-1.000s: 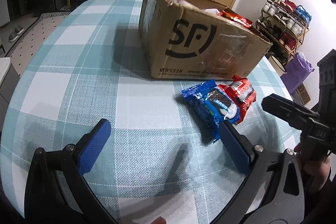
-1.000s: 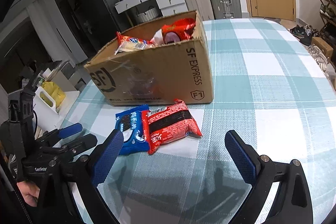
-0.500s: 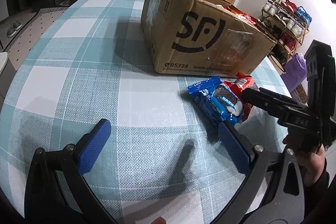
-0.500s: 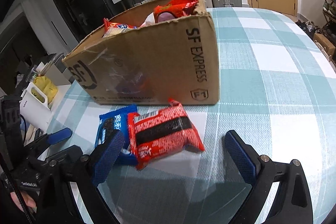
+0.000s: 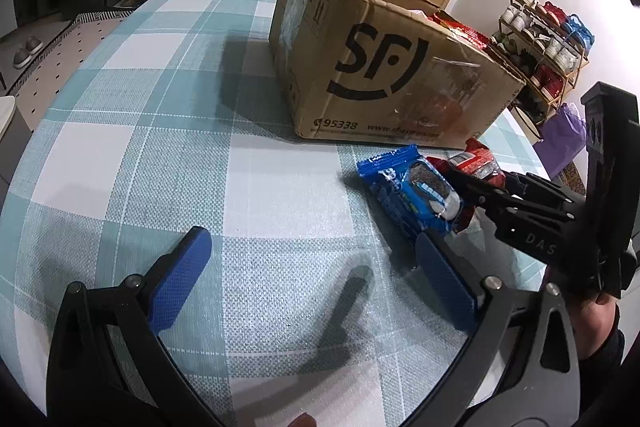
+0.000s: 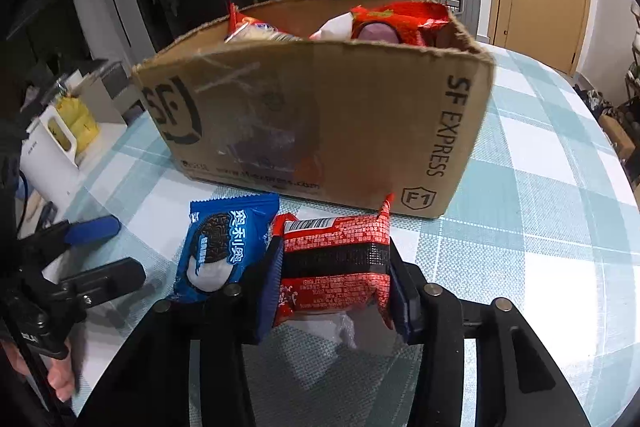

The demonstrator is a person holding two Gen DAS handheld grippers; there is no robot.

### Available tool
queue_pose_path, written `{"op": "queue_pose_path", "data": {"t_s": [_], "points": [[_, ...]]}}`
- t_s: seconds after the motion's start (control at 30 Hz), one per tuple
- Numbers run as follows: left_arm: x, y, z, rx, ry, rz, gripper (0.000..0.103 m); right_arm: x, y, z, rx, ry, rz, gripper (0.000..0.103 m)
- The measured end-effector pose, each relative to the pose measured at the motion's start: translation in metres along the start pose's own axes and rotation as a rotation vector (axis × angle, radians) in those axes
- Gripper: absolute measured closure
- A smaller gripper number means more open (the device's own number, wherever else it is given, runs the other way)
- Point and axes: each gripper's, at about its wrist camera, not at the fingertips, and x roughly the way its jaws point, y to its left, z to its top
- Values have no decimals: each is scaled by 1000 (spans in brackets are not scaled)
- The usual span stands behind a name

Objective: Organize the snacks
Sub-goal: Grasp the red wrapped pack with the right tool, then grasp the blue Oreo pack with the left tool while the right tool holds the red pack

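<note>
Right gripper (image 6: 335,291) jaws, wide a second ago, are now clamping the red snack packet (image 6: 335,259); left gripper (image 5: 310,279) jaws are idling wide beside the Oreo packet (image 5: 412,193).

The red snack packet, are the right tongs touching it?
Touching. In the right wrist view, both blue pads of the right tongs press the red snack packet's two sides, with no gap.

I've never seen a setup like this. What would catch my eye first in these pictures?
Probably the big cardboard box in the middle of the checked table, with snack bags poking out of its top. Right in front of it, the right gripper is clamped on a red snack pack, with a blue cookie pack lying beside it. The left gripper hangs open nearby.
</note>
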Motion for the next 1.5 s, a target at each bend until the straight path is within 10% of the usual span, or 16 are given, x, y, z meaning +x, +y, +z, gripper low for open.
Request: {"op": "queue_pose_path", "data": {"t_s": [1.5], "points": [[38,-87,20,83,88,121,1,-64,-70,-56,208,-107,119,58]]}}
